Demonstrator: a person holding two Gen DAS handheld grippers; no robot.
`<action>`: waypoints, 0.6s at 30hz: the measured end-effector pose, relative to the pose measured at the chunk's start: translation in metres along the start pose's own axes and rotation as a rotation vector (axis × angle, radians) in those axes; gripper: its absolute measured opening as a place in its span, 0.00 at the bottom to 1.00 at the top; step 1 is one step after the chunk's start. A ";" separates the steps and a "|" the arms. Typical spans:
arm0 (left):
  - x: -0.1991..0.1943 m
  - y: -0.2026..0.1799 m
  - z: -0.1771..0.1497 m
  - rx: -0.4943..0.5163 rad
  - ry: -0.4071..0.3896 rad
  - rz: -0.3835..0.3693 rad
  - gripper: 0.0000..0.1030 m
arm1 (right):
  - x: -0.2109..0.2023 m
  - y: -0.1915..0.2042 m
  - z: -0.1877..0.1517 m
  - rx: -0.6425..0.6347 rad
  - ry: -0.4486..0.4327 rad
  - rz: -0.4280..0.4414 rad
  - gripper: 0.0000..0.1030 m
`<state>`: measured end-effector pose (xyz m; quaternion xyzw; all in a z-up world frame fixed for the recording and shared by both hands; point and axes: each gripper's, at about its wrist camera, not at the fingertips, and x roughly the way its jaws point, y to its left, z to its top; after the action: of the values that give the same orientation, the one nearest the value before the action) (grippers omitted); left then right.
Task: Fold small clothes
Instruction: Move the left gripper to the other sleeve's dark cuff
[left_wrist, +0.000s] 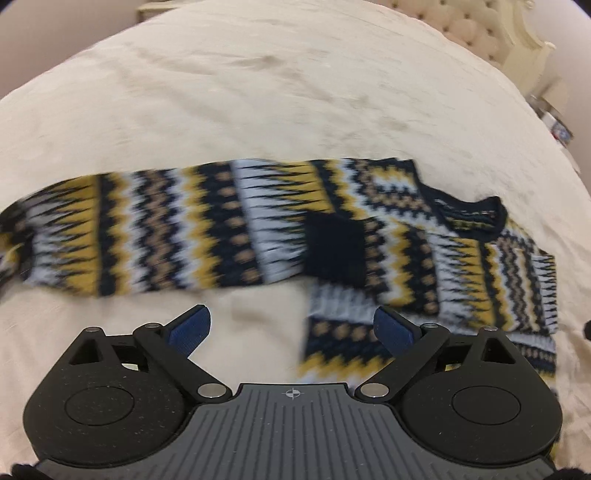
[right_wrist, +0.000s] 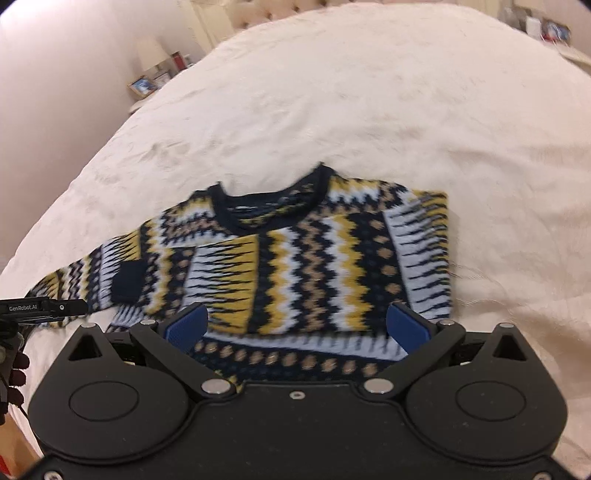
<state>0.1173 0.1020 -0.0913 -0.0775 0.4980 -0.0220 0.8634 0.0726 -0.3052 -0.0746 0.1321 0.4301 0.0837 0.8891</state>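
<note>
A small knitted sweater (right_wrist: 314, 258) with navy, yellow, white and tan zigzags lies flat on a cream bed cover (right_wrist: 369, 110). Its navy collar (right_wrist: 273, 206) points away from me. A navy cuff (right_wrist: 127, 280) rests on the left part of the front. In the left wrist view the sweater (left_wrist: 461, 266) fills the right side, and a sleeve (left_wrist: 129, 232) stretches out to the left. My left gripper (left_wrist: 291, 325) is open above the cover beside the hem, holding nothing. My right gripper (right_wrist: 295, 325) is open over the hem, its blue pads (right_wrist: 184, 325) wide apart.
A tufted headboard (left_wrist: 472, 33) stands at the far end of the bed. A bedside lamp (right_wrist: 151, 55) and picture frames (right_wrist: 142, 85) sit beyond the bed's left edge. A gloved hand (right_wrist: 16, 369) shows at the left of the right wrist view.
</note>
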 end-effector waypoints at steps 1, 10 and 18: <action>-0.004 0.009 -0.002 -0.008 -0.005 0.013 0.93 | -0.004 0.006 -0.001 -0.009 -0.003 0.001 1.00; -0.032 0.092 -0.022 -0.129 -0.040 0.124 0.93 | -0.023 0.050 -0.015 -0.052 -0.008 0.029 1.00; -0.043 0.159 -0.016 -0.150 -0.070 0.198 0.93 | -0.025 0.083 -0.024 -0.070 0.026 0.015 1.00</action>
<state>0.0755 0.2626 -0.0870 -0.0931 0.4729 0.1032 0.8701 0.0349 -0.2289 -0.0448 0.1027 0.4374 0.1069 0.8870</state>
